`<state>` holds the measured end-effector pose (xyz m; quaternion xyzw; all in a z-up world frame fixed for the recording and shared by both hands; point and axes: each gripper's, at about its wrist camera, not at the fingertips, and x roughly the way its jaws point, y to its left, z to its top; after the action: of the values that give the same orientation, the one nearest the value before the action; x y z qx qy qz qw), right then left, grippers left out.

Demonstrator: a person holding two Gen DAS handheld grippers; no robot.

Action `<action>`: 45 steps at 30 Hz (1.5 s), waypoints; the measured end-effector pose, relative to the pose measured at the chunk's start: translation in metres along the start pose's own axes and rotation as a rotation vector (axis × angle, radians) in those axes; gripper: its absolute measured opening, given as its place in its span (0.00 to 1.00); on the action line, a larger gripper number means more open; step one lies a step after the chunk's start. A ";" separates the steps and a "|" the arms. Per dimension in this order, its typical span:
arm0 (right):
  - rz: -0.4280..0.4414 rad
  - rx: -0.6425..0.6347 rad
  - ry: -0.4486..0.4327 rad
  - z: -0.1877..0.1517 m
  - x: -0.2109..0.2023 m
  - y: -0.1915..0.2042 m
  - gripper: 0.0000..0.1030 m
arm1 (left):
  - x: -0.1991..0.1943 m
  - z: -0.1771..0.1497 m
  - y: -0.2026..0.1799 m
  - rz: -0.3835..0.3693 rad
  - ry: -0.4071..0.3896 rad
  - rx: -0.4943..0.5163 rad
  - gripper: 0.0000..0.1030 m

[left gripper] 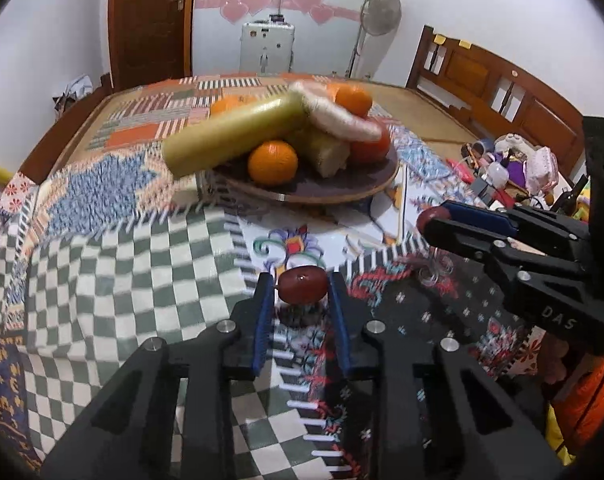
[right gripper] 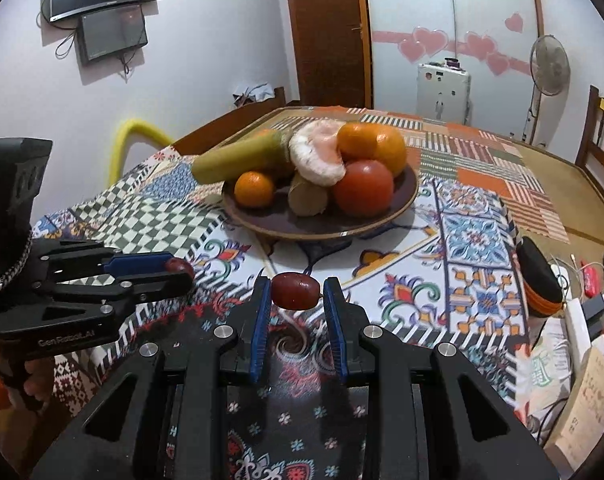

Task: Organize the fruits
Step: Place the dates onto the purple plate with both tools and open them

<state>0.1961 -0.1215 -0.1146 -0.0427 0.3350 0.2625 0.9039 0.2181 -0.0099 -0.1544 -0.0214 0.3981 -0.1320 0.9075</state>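
A round brown plate [left gripper: 381, 184] [right gripper: 409, 196] on the patterned cloth holds oranges [left gripper: 273, 162] [right gripper: 254, 189], a red tomato [right gripper: 363, 188], a long yellow-green fruit [left gripper: 230, 136] [right gripper: 238, 157], a peeled pomelo piece [right gripper: 317, 154] and a cut cane piece [right gripper: 307, 198]. My left gripper [left gripper: 302, 292] is shut on a small dark red date [left gripper: 303, 290] above the cloth, short of the plate. My right gripper [right gripper: 296, 291] is shut on another red date [right gripper: 296, 290]. Each gripper shows in the other's view, the right one [left gripper: 431, 220] and the left one [right gripper: 180, 268], both holding their dates.
The cloth covers a bed with a wooden headboard [left gripper: 493, 92]. Clutter of bottles and bags [left gripper: 509, 164] lies at the right edge. A black and orange pouch [right gripper: 539, 280], papers and cables lie at the right. A fan [right gripper: 549, 68] and a door [right gripper: 325, 32] stand behind.
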 end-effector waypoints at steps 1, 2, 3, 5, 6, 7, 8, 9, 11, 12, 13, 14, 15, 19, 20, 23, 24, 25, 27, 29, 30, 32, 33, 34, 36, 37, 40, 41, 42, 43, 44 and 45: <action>-0.001 0.000 -0.006 0.002 -0.001 -0.001 0.24 | -0.002 0.003 -0.001 -0.002 -0.009 0.001 0.27; -0.002 0.000 -0.013 0.005 -0.002 -0.002 0.24 | -0.005 0.007 -0.002 -0.005 -0.021 0.001 0.27; -0.005 0.001 -0.023 0.008 -0.003 -0.003 0.24 | -0.008 0.012 -0.003 -0.009 -0.034 0.002 0.27; -0.009 0.000 -0.038 0.015 -0.004 -0.004 0.24 | -0.012 0.022 -0.006 -0.014 -0.056 0.008 0.27; -0.011 0.001 -0.043 0.017 -0.004 -0.005 0.24 | -0.013 0.026 -0.007 -0.016 -0.066 0.011 0.27; -0.015 0.001 -0.052 0.021 -0.004 -0.006 0.24 | -0.015 0.029 -0.008 -0.018 -0.074 0.015 0.27; -0.018 0.001 -0.056 0.022 -0.005 -0.007 0.24 | -0.016 0.032 -0.010 -0.019 -0.085 0.022 0.27; -0.024 0.003 -0.062 0.024 -0.004 -0.009 0.24 | -0.017 0.037 -0.011 -0.014 -0.101 0.029 0.27; -0.032 0.013 -0.067 0.028 -0.002 -0.013 0.24 | -0.016 0.043 -0.012 -0.004 -0.120 0.038 0.27; -0.031 0.020 -0.066 0.030 0.000 -0.016 0.24 | -0.015 0.046 -0.012 -0.005 -0.122 0.036 0.27; -0.031 0.025 -0.063 0.032 0.003 -0.018 0.24 | -0.012 0.048 -0.012 -0.004 -0.120 0.035 0.27; -0.033 0.028 -0.061 0.033 0.005 -0.019 0.24 | -0.009 0.051 -0.011 0.000 -0.116 0.033 0.27; -0.034 0.031 -0.057 0.034 0.007 -0.020 0.24 | -0.005 0.053 -0.011 0.004 -0.112 0.034 0.27; -0.024 0.025 -0.032 0.037 0.019 -0.019 0.24 | 0.007 0.057 -0.011 0.007 -0.100 0.039 0.27; -0.026 0.019 -0.027 0.037 0.021 -0.019 0.24 | 0.010 0.057 -0.011 0.003 -0.094 0.039 0.27; -0.036 -0.001 -0.011 0.037 0.028 -0.017 0.24 | 0.019 0.059 -0.015 0.010 -0.082 0.055 0.27; -0.041 -0.004 -0.009 0.036 0.030 -0.018 0.24 | 0.021 0.059 -0.016 0.015 -0.080 0.060 0.27; -0.042 -0.004 -0.006 0.036 0.032 -0.018 0.24 | 0.023 0.059 -0.016 0.019 -0.080 0.062 0.27; -0.041 0.000 0.004 0.034 0.035 -0.019 0.24 | 0.027 0.059 -0.016 0.023 -0.077 0.059 0.27; -0.032 0.007 0.017 0.034 0.037 -0.020 0.24 | 0.030 0.059 -0.016 0.020 -0.072 0.050 0.27; -0.023 0.011 0.017 0.035 0.037 -0.020 0.24 | 0.032 0.059 -0.016 0.019 -0.069 0.046 0.27; -0.016 0.008 0.017 0.036 0.037 -0.020 0.24 | 0.036 0.060 -0.015 0.019 -0.059 0.042 0.27; -0.018 0.003 0.018 0.035 0.036 -0.019 0.24 | 0.036 0.059 -0.014 0.019 -0.057 0.040 0.27; -0.019 -0.003 0.021 0.035 0.037 -0.018 0.24 | 0.037 0.059 -0.013 0.018 -0.055 0.037 0.27; -0.018 -0.011 0.030 0.035 0.038 -0.017 0.24 | 0.038 0.060 -0.012 0.017 -0.047 0.028 0.28; -0.018 -0.015 0.036 0.035 0.039 -0.016 0.24 | 0.038 0.060 -0.011 0.013 -0.044 0.023 0.29; -0.026 -0.019 0.047 0.036 0.042 -0.014 0.27 | 0.037 0.060 -0.008 0.006 -0.041 0.017 0.38; -0.029 -0.018 0.045 0.036 0.042 -0.014 0.32 | 0.035 0.060 -0.007 0.006 -0.046 0.015 0.44; -0.029 -0.017 0.040 0.035 0.040 -0.014 0.34 | 0.032 0.060 -0.006 0.008 -0.056 0.010 0.45; -0.033 -0.016 0.028 0.035 0.038 -0.014 0.36 | 0.030 0.060 -0.005 0.009 -0.062 0.008 0.46; -0.037 -0.016 0.022 0.036 0.036 -0.014 0.36 | 0.028 0.060 -0.005 0.012 -0.069 0.008 0.46; -0.043 -0.015 0.015 0.036 0.034 -0.014 0.36 | 0.025 0.059 -0.004 0.014 -0.074 0.008 0.46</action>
<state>0.2460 -0.1097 -0.1094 -0.0588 0.3385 0.2451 0.9066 0.2770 -0.0244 -0.1315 -0.0199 0.3640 -0.1261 0.9226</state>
